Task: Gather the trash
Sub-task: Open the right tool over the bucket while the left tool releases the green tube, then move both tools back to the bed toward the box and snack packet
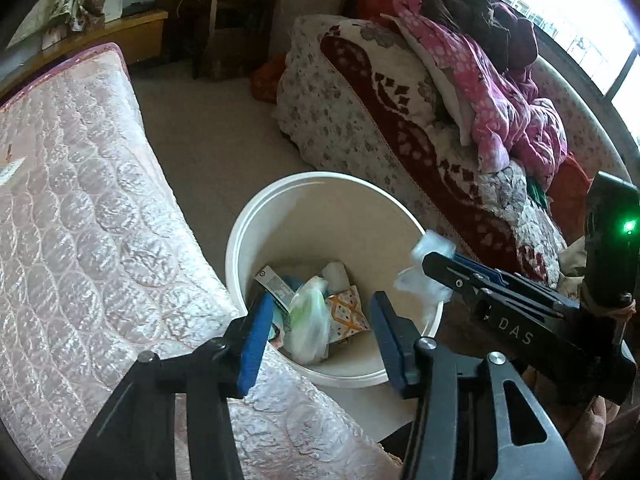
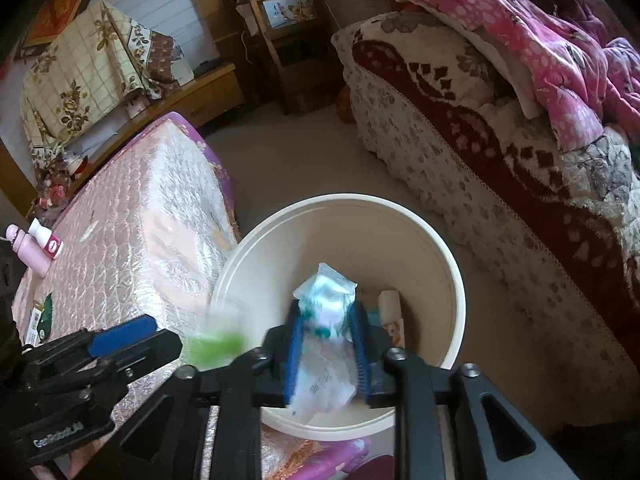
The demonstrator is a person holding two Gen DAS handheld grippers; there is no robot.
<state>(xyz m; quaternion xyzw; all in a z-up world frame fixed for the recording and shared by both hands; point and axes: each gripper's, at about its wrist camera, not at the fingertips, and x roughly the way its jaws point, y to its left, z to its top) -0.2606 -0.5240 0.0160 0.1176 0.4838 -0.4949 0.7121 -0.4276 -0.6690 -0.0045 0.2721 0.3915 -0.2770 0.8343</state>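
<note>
Below, the white bin (image 1: 236, 264) stood on the floor between the quilted mattress (image 1: 92, 216) and the blanket-draped sofa (image 1: 360, 112). The left gripper (image 1: 318, 336) hung open above the trash inside; the right gripper (image 2: 326, 344), over the bin's near rim, pinched a crumpled plastic wrapper (image 2: 326, 296).

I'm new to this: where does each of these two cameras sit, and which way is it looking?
Left wrist view: rides on the left tongs, looking down along their open fingers into the white bin; the right tongs show at the right.
Right wrist view: rides on the right tongs, looking down into the same bin, with a plastic wrapper between their fingers; the left tongs show at lower left.
Shared: the bin, the quilted mattress and the patterned blanket.
</note>
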